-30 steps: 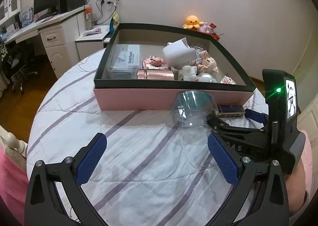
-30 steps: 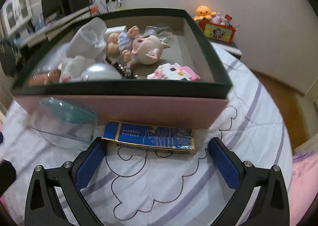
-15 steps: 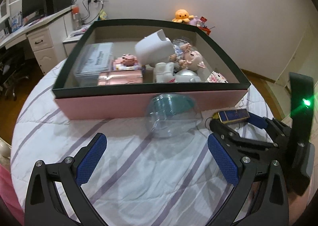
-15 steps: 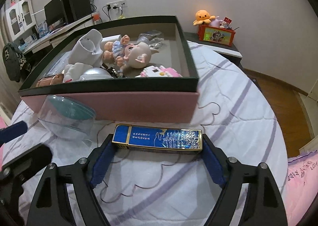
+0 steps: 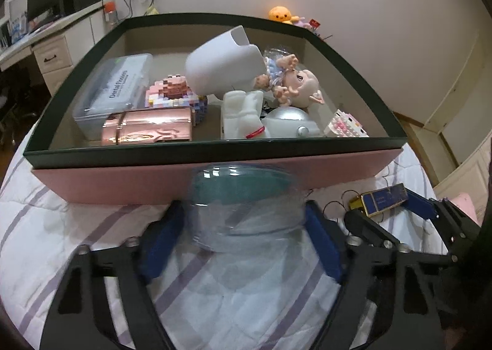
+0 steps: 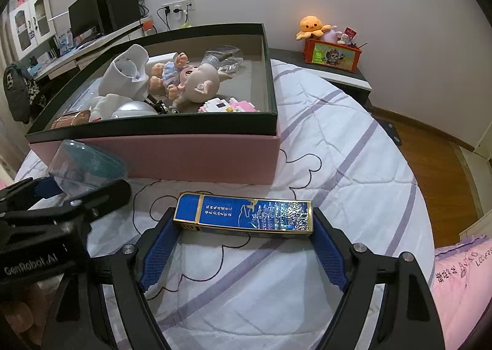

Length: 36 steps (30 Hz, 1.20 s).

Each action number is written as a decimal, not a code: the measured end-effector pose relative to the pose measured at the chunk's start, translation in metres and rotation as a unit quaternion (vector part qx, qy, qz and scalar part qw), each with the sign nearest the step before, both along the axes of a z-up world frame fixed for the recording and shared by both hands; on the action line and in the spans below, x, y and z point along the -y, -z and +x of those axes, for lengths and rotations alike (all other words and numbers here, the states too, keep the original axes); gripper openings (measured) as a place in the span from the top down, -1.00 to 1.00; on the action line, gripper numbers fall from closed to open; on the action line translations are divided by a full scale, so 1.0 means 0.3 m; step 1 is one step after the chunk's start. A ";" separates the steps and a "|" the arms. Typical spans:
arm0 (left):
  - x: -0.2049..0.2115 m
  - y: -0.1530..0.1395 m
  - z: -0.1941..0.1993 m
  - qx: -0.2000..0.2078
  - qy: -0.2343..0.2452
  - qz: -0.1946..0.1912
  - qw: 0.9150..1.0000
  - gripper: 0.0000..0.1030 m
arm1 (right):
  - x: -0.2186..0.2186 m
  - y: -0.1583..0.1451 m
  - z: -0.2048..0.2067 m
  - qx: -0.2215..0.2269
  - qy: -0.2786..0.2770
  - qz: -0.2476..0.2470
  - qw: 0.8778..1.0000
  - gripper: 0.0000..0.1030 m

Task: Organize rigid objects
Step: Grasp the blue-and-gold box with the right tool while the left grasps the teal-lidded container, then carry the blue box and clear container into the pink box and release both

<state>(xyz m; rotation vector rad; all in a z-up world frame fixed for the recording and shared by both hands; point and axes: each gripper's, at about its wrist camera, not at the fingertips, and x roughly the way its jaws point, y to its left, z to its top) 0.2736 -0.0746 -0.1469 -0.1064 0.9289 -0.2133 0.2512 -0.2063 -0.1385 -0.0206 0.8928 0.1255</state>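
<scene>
While left gripper (image 5: 246, 239) closes, clear bowl (image 5: 246, 205) sits between pads.

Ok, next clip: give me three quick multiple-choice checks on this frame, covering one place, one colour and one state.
1. Where is the clear bowl?
A. On the bedspread, in front of the pink box
B. Inside the pink box
C. On the desk

2. What colour is the flat packet?
A. Red
B. White
C. Blue with gold edging

3. How is the right gripper?
A. Open, with nothing between its pads
B. Shut on the flat packet, a pad on each end
C. Out of view

Answers:
1. A: the clear bowl sits on the quilt before the box's pink wall.
2. C: its face is blue and framed in gold.
3. B: both blue pads meet the packet's ends.
</scene>
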 end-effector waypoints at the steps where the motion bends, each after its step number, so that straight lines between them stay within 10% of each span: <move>1: -0.009 -0.003 -0.008 0.002 0.003 -0.002 1.000 -0.45 | -0.002 -0.001 -0.001 0.000 -0.001 0.000 1.000 -0.62; 21: -0.235 -0.148 -0.157 0.054 -0.020 -0.012 0.998 -0.45 | -0.071 -0.196 -0.080 0.046 -0.034 0.027 0.998 -0.62; 36: -0.350 -0.342 0.055 0.122 -0.029 -0.015 0.992 -0.45 | -0.139 -0.430 0.141 0.113 -0.059 0.026 0.991 -0.62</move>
